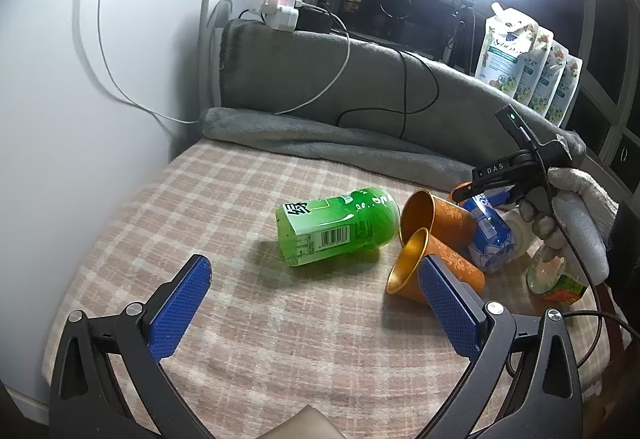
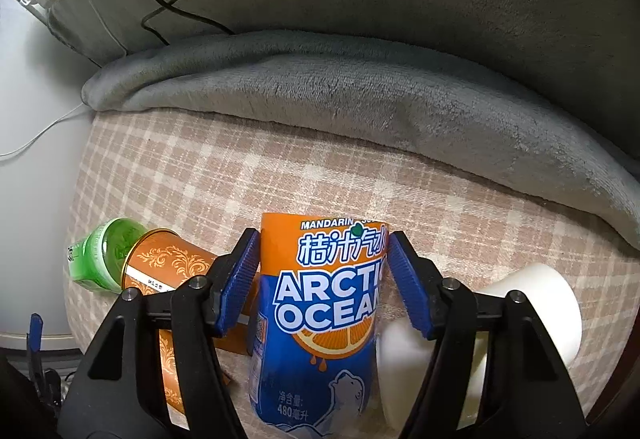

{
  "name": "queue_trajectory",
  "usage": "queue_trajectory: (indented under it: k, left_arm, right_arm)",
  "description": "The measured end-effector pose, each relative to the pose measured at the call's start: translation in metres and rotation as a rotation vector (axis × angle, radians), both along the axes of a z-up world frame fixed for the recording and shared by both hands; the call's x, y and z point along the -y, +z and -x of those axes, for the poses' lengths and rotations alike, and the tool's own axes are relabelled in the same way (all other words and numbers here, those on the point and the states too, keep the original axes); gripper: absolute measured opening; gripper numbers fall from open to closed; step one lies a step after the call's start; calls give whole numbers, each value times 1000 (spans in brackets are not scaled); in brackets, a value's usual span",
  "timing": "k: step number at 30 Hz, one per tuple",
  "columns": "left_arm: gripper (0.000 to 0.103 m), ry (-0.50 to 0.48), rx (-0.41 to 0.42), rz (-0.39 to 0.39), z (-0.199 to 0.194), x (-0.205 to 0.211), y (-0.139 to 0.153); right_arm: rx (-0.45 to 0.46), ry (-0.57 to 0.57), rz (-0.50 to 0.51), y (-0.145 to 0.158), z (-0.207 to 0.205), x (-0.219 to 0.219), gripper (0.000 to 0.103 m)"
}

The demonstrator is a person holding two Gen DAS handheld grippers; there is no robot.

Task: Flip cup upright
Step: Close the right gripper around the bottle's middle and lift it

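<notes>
Two orange cups with gold insides lie on their sides on the checked cloth, one nearer (image 1: 432, 271) and one behind it (image 1: 436, 215); one also shows in the right wrist view (image 2: 168, 263). My left gripper (image 1: 316, 303) is open and empty, its right pad in front of the nearer cup. My right gripper (image 2: 320, 279) straddles a blue-and-orange Arctic Ocean bottle (image 2: 324, 303) with small gaps at both pads; in the left wrist view it (image 1: 476, 195) hangs over that bottle (image 1: 490, 235). A white cup (image 2: 536, 303) lies on its side at the right.
A green bottle (image 1: 340, 227) lies on its side left of the cups. A folded grey blanket (image 1: 320, 143) runs along the back edge, with cables and chargers (image 1: 280, 7) behind. Refill pouches (image 1: 528, 67) stand at the back right. A small juice carton (image 1: 564, 289) sits at the right edge.
</notes>
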State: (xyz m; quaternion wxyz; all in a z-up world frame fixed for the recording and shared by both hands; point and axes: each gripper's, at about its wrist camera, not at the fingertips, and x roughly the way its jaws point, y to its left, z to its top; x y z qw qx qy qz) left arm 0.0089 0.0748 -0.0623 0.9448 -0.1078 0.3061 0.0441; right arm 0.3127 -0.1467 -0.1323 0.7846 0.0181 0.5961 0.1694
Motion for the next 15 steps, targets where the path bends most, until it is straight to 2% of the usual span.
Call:
queue_trajectory:
  k: [5,15]
  left_arm:
    - [102,3,2,1,1,0,1]
    - [102,-6,15,2,7,2,5]
  right_arm:
    - [35,-2,-6,8,9,5,65]
    - [180,-45,-72,41,37,29,62]
